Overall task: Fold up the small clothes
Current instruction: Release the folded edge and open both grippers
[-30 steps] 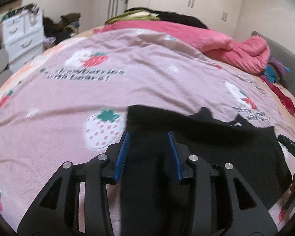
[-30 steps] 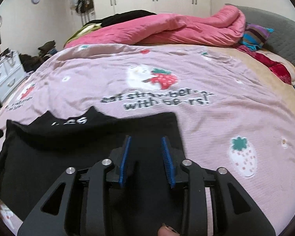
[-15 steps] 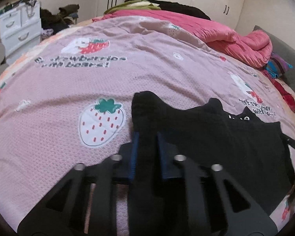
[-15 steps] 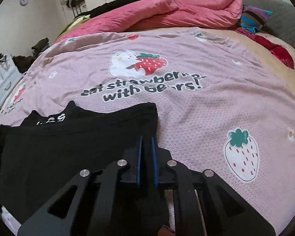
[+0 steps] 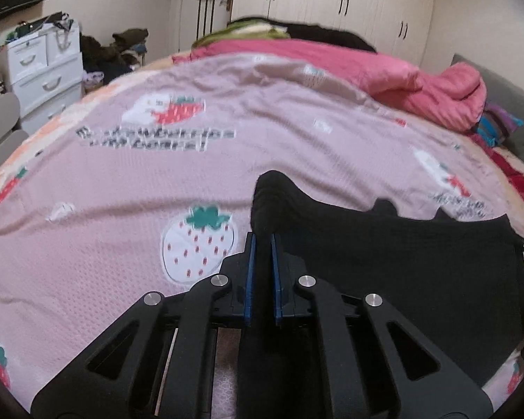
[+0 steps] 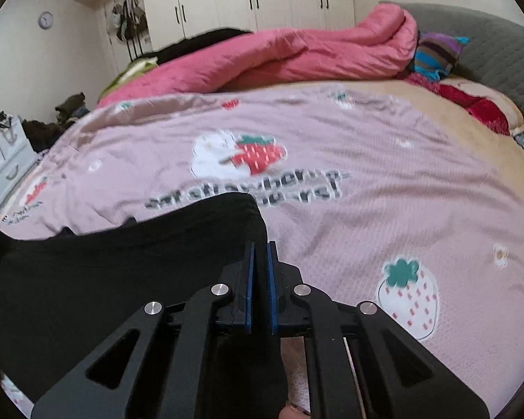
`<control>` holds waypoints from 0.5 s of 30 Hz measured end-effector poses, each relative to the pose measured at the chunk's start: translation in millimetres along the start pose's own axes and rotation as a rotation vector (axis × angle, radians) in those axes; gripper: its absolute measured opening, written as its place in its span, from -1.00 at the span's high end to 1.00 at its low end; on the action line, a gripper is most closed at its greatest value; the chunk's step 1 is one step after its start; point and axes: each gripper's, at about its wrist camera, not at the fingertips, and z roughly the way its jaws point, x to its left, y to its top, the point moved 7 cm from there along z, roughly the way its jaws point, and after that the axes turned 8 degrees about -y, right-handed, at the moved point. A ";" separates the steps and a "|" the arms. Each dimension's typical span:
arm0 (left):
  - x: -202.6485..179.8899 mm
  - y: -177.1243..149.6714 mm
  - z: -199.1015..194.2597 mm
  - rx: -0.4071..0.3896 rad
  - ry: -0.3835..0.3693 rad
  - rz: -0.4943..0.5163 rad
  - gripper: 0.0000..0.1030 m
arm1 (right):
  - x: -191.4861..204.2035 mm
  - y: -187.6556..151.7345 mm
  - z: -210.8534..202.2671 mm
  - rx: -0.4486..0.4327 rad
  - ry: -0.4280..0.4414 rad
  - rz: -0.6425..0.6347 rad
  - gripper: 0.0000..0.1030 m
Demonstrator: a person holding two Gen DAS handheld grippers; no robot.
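Black cloth: one black garment [image 5: 401, 262] lies on the pink bedspread [image 5: 157, 174], at the near edge of the bed.
Left gripper: one left gripper [image 5: 262, 241], its two blue pads squeezed tight on the cloth's left corner, which bunches up above them.
Right gripper: one right gripper [image 6: 260, 248], also pinched tight, holding the cloth's right corner.
Strawberries: two big ones show on the bedspread in the right view, one plain [image 6: 408, 296] and one with a white bear.
Blanket: one pink quilt [image 6: 279, 59] piled at the far side.
Drawers: one white set [image 5: 42, 73] by the wall.
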 end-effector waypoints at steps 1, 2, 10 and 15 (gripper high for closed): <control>0.9 -2.9 3.2 0.011 0.007 0.002 0.94 | 0.1 -2.2 2.5 0.006 -0.007 -0.003 0.88; 0.6 -4.2 4.2 0.015 0.009 0.004 0.94 | -0.1 -4.3 4.7 0.014 -0.017 -0.006 0.88; -2.7 -10.4 -0.7 0.030 0.032 0.021 0.83 | -0.2 -16.1 9.8 0.054 -0.049 -0.013 0.86; -5.6 -13.3 -3.8 0.039 0.035 0.029 0.69 | -0.9 -20.4 4.6 0.063 -0.059 -0.018 0.51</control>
